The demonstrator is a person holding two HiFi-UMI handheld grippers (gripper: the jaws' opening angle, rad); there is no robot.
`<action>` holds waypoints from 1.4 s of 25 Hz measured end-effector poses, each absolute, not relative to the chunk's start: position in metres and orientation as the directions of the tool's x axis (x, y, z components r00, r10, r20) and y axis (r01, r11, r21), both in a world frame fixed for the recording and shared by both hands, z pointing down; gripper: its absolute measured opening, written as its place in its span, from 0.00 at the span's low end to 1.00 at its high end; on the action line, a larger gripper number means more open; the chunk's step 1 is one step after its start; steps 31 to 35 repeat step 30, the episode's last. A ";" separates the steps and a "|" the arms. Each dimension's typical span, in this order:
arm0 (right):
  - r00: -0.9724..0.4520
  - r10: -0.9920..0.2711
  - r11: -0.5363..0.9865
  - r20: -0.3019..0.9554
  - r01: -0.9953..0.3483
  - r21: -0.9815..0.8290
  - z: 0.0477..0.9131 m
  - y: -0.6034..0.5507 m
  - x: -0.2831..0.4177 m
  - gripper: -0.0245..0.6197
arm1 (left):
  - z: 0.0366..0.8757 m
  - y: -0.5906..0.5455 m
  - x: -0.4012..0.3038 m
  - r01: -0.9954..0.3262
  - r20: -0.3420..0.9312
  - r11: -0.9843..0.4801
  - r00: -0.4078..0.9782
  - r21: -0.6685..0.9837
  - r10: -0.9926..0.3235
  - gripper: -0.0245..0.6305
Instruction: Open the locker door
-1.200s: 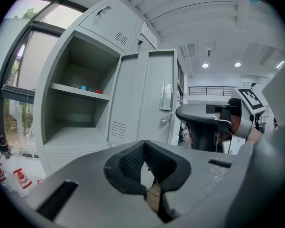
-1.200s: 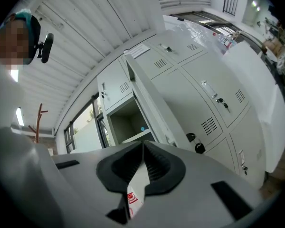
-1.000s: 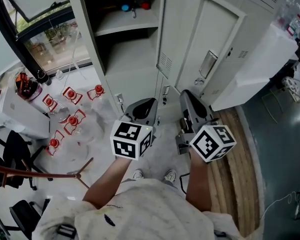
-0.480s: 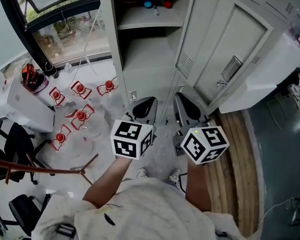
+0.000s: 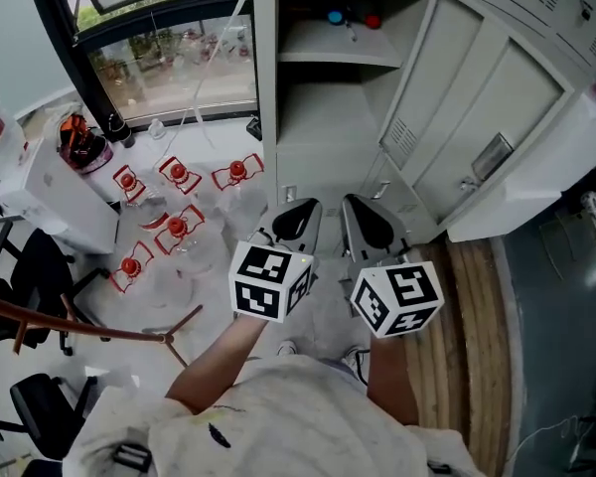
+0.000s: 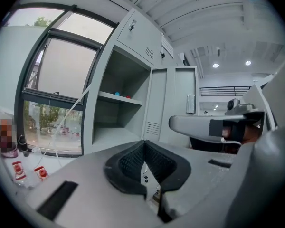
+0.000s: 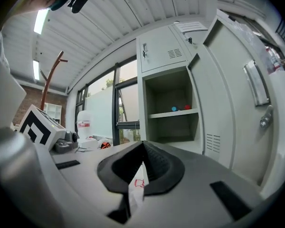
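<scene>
- Head view puts the locker door [image 5: 413,97] swung wide at the right edge of its open compartment [image 5: 328,117], with vent slots low on the panel. A grey panel with a handle [image 5: 492,154] stands just beside it.
- A blue piece [image 5: 335,16] and a red piece [image 5: 372,20] sit near the back edge of the shelf [image 5: 323,56] inside.
- The left gripper [image 5: 296,209] and the right gripper [image 5: 363,212] hover side by side below the compartment's front edge, apart from the locker and touching nothing.
- Each gripper's own view shows its ribbed pads meeting at the tips, with nothing between them.
- Only the right gripper view shows the small upper locker door [image 7: 164,51] above the compartment, a white bottle [image 7: 84,125] by the window, and the left gripper's marker cube [image 7: 38,125].
- Only the left gripper view shows the right gripper's side stretching across the picture.
- On the floor to the left lie clear containers with red tops [image 5: 177,173], a white box [image 5: 65,202], a wooden stand [image 5: 79,328] and office chairs [image 5: 30,266]. Wooden boards [image 5: 467,316] run along the right.
- Nothing stands between the grippers and the door.
</scene>
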State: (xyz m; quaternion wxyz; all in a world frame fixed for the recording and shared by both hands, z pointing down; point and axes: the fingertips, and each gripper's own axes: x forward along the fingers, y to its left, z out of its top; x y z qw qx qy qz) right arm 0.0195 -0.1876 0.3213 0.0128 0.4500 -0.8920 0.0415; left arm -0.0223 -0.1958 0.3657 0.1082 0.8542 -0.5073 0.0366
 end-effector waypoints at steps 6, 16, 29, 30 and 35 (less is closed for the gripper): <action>-0.631 -0.772 0.631 0.073 -0.775 -0.025 0.326 -0.186 -0.007 0.04 | 0.364 -0.196 -0.045 -0.887 0.159 -0.439 0.458 0.139 -0.875 0.04; -0.656 -0.752 0.657 0.071 -0.753 0.002 0.324 -0.179 -0.025 0.04 | 0.360 -0.189 -0.059 -0.893 0.132 -0.427 0.445 0.144 -0.886 0.04; -0.646 -0.762 0.647 0.054 -0.762 0.009 0.321 -0.172 -0.022 0.04 | 0.361 -0.183 -0.056 -0.886 0.137 -0.441 0.460 0.145 -0.877 0.04; -0.645 -0.762 0.646 0.054 -0.763 0.008 0.321 -0.172 -0.022 0.04 | 0.361 -0.183 -0.056 -0.885 0.137 -0.442 0.460 0.145 -0.877 0.04; -0.645 -0.762 0.646 0.054 -0.763 0.008 0.321 -0.172 -0.022 0.04 | 0.361 -0.183 -0.056 -0.885 0.137 -0.442 0.460 0.145 -0.877 0.04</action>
